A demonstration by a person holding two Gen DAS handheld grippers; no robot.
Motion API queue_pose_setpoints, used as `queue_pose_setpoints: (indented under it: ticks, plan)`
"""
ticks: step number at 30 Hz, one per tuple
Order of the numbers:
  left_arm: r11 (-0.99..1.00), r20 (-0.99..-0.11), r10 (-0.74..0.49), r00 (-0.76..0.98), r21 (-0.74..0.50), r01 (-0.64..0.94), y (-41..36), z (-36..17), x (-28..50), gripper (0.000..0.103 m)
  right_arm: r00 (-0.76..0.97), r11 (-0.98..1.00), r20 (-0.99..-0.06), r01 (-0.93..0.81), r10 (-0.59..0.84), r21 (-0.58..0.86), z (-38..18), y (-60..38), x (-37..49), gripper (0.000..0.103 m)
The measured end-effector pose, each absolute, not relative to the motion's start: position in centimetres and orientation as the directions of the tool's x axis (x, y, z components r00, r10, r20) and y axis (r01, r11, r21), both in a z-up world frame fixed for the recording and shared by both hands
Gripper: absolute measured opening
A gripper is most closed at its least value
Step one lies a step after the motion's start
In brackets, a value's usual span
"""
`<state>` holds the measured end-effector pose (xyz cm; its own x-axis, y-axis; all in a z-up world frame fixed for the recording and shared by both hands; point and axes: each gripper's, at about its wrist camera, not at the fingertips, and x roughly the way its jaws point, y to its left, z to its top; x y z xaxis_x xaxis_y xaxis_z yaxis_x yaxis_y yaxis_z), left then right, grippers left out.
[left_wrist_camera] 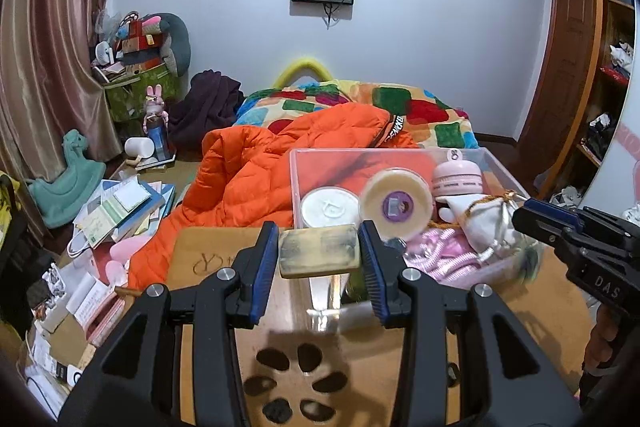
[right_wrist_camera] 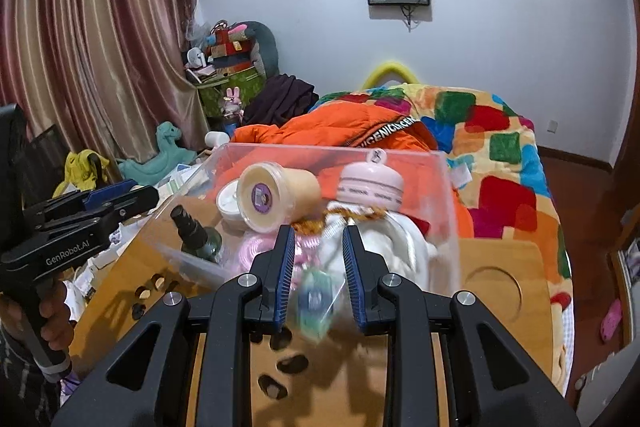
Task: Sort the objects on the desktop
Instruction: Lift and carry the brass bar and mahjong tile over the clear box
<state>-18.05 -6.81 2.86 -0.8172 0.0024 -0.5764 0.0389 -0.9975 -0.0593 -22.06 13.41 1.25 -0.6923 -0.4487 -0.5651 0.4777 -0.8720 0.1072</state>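
Note:
My left gripper is shut on a worn yellowish rectangular block and holds it above the wooden desk, just in front of a clear plastic bin. The bin holds a white jar, a cream jar with a purple label, a pink jar, a white pouch and pink fabric. My right gripper is open above the bin's near wall; a small blurred green and blue object is in mid-air between its fingers. A dark green spray bottle lies in the bin.
The desk has a cluster of dark oval holes near me and a round recess at the right. An orange down jacket and a bright patchwork blanket lie on the bed behind. Papers and boxes clutter the left.

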Motion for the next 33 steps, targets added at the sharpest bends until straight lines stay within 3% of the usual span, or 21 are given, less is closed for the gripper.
queue_pose_setpoints:
  ticks: [13,17,23,26,31,33]
  plan:
    - [-0.995,-0.603,0.026,-0.797,-0.093,0.038,-7.6,1.4,-20.4,0.040,-0.663,-0.866,-0.601,0.490,-0.446,0.102,-0.1,14.6,-21.1,0.023]
    - [-0.995,-0.593,0.025,-0.805,-0.089,0.035,-7.5,1.9,-19.8,0.040,-0.630,-0.858,-0.651,0.509,-0.423,0.066,-2.3,15.2,-17.9,0.033]
    - [-0.996,-0.587,0.026,-0.809,-0.081,0.026,-6.9,2.4,-19.2,0.040,-0.553,-0.843,-0.730,0.535,-0.402,0.059,-6.0,14.8,-14.4,0.033]
    - [-0.997,-0.587,0.025,-0.809,-0.075,0.024,-6.6,2.5,-18.9,0.040,-0.542,-0.838,-0.727,0.538,-0.422,0.086,-6.7,14.7,-13.8,0.037]
    - [-0.997,-0.589,0.017,-0.808,-0.066,0.028,-6.7,2.6,-19.1,0.040,-0.574,-0.836,-0.736,0.549,-0.359,-0.020,-7.9,13.0,-12.9,0.034]
    - [-0.997,-0.591,0.015,-0.806,-0.066,0.030,-6.8,2.5,-19.4,0.040,-0.570,-0.838,-0.738,0.546,-0.360,-0.013,-7.9,12.9,-13.0,0.024]
